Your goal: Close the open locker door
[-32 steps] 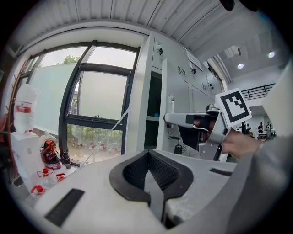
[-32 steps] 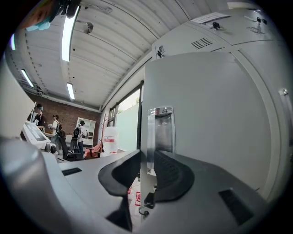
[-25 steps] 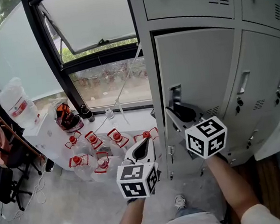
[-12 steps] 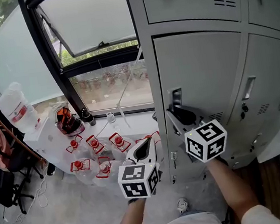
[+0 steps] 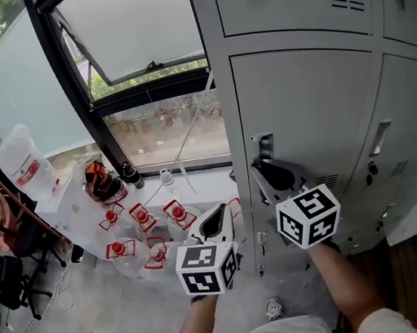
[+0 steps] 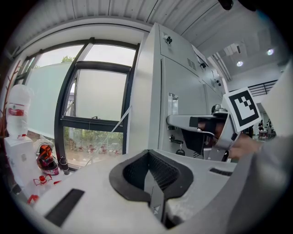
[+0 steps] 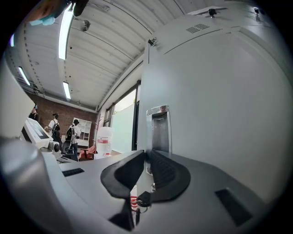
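Observation:
The grey locker door (image 5: 308,111) stands almost flush with its frame, with only a thin dark line along its top and left edge. My right gripper (image 5: 264,171) is at the door's left edge, just below the recessed metal handle (image 5: 264,147). In the right gripper view the handle (image 7: 159,125) shows straight ahead above the jaws. These jaws are closing, a narrow slit is left between them, and I see nothing gripped. A key (image 7: 143,200) hangs low beside the pads. My left gripper (image 5: 217,218) is shut and empty, held left of the lockers.
More closed locker doors (image 5: 410,135) run to the right and above. An open window (image 5: 138,34) is on the left. Below it stand red-capped bottles (image 5: 144,224), a large water jug (image 5: 26,167) and an office chair (image 5: 7,257). People stand far off in the right gripper view.
The door has swung in toward its frame, and the dark gap along its top has narrowed. My right gripper stayed at the handle. The left gripper has barely moved.

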Available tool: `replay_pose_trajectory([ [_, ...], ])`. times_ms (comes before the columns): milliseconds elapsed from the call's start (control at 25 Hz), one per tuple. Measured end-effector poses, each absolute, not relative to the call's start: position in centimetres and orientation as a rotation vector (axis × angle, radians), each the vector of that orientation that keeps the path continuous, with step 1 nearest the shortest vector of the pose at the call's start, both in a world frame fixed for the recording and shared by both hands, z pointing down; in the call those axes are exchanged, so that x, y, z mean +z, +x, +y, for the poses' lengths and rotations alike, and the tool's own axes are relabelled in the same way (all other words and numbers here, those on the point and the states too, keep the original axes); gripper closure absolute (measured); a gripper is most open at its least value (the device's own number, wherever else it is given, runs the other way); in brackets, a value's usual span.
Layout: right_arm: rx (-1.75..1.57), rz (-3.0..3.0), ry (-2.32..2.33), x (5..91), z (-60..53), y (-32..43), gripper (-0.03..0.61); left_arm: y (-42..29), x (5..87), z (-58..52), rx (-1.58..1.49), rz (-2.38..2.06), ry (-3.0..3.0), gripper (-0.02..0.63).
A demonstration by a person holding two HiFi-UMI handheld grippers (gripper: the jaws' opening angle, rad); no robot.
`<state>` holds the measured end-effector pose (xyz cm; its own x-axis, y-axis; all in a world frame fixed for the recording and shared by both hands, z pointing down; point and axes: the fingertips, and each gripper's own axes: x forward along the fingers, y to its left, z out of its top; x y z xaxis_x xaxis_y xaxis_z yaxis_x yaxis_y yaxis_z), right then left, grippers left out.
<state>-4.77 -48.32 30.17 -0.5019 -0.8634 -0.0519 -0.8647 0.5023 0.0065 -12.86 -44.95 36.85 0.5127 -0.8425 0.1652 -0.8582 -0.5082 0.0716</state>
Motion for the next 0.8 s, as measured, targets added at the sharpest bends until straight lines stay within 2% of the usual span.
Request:
replay_pose_trajectory([
  [800,0.055,2.649,-1.605,30.2,-50.0,-4.6,0.540,-10.7,37.1,-48.2,0.185,-1.430,2.633,0.607],
])
